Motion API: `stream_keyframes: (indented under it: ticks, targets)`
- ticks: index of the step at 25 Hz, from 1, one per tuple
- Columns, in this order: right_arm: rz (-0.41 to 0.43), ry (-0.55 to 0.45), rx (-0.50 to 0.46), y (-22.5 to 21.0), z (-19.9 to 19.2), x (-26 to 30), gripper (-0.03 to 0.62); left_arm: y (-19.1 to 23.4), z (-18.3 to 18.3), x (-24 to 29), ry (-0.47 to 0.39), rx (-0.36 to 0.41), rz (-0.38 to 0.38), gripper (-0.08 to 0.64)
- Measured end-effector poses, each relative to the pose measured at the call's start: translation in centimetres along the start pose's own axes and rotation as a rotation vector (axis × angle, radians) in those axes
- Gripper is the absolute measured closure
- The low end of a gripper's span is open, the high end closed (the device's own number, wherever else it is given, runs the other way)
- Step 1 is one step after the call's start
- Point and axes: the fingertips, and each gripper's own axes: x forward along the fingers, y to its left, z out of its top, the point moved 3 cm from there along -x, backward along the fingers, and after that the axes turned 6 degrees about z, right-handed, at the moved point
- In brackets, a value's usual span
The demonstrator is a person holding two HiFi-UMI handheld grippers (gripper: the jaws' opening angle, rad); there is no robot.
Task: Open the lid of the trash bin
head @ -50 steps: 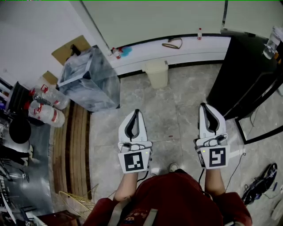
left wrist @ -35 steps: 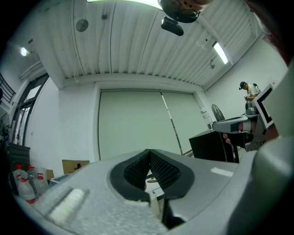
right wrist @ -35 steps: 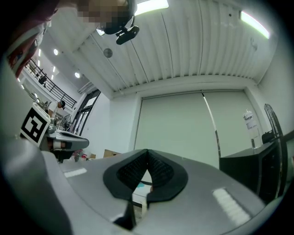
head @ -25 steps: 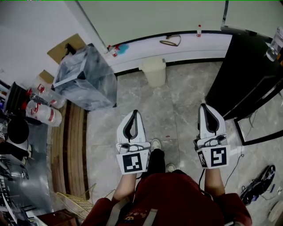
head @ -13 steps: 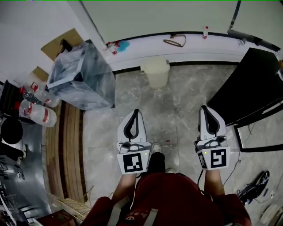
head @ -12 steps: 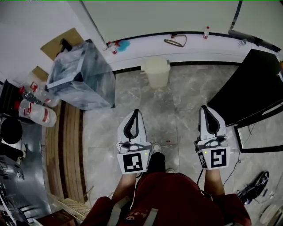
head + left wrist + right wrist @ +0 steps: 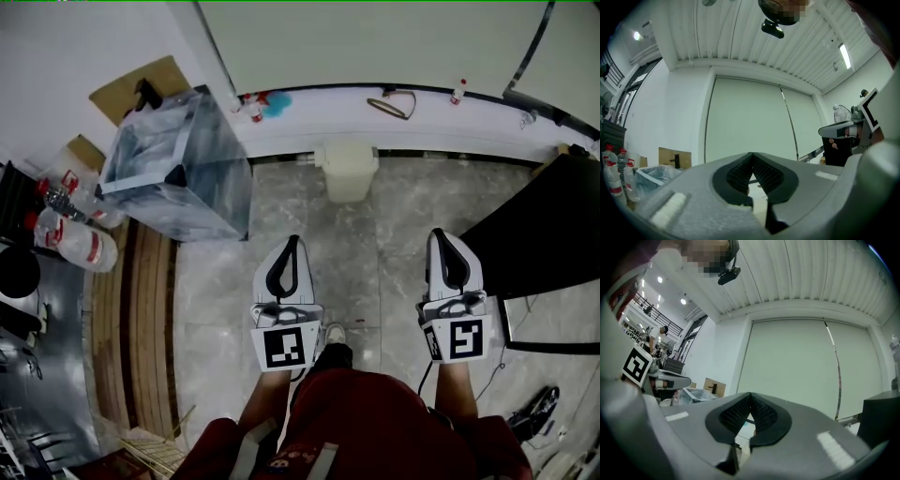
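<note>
A small cream trash bin (image 7: 347,171) with its lid down stands on the stone floor against the white wall ledge, in the head view. Both grippers are held level above the floor and point toward the wall, well short of the bin. My left gripper (image 7: 292,241) is below and left of the bin, its ribbed pads meeting at the tips (image 7: 752,155) with nothing between them. My right gripper (image 7: 442,234) is below and right of the bin, also shut and empty (image 7: 750,395).
A large bin lined with a clear plastic bag (image 7: 174,171) stands at the left, with cardboard (image 7: 141,87) behind it and plastic bottles (image 7: 73,236) beside it. A black cabinet (image 7: 539,246) stands at the right. Small items lie on the white ledge (image 7: 309,111). Wooden strips (image 7: 141,319) run along the floor's left.
The person has stepped toward the wall with both grippers. The cream bin and the ledge now sit lower and further right in the head view. Both grippers stay shut.
</note>
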Motion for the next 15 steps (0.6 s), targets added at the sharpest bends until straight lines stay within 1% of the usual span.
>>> stream_keyframes:
  ticks: [4,7,11,15]
  targets:
    - [0.005,0.012,-0.003,0.0,-0.6,3.3,0.592,1.8,-0.6,2.9,-0.002,-0.007,0.000,0.555]
    - [0.000,0.031,-0.010,-0.2,-1.1,5.2,0.592,2.3,-1.0,4.7,-0.004,-0.017,-0.017,0.555]
    - [0.001,0.019,-0.004,-0.5,-1.3,6.9,0.592,2.7,-1.5,6.6,-0.003,-0.002,-0.043,0.555]
    - [0.004,0.017,0.001,-0.7,-1.8,8.0,0.592,3.1,-1.7,7.8,-0.005,-0.014,-0.038,0.555]
